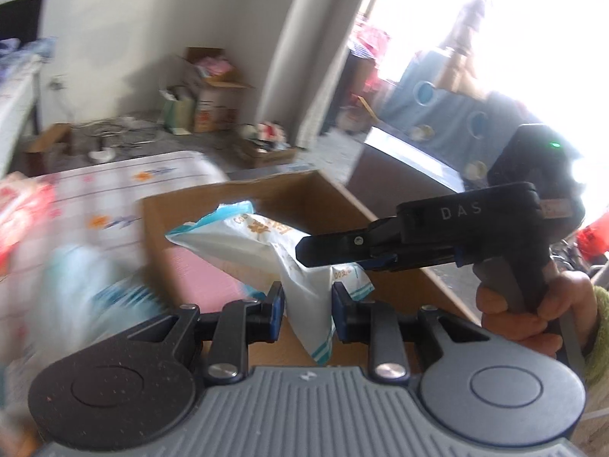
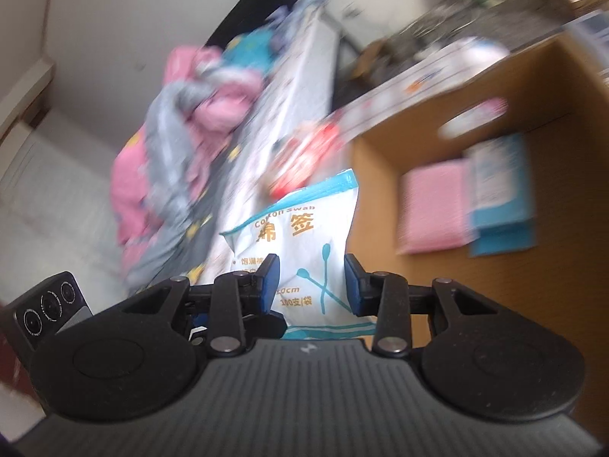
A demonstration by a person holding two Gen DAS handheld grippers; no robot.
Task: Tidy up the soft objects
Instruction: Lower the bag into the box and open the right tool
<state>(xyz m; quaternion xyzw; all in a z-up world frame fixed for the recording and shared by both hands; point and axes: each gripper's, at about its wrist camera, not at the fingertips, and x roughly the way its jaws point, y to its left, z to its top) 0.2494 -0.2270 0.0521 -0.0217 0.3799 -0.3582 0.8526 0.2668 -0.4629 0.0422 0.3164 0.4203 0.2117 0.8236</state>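
A white and teal cotton swab bag hangs over an open cardboard box. My left gripper is shut on the bag's lower part. My right gripper reaches in from the right with its fingers at the bag's side. In the right wrist view the same bag lies between the right gripper's pads, which stand apart at its edges. The box holds a pink pack and a blue pack.
A bed with a patterned sheet lies left of the box, with red and blue-white packs on it, blurred. Pink and grey bedding is piled beyond. A dark cabinet stands to the right.
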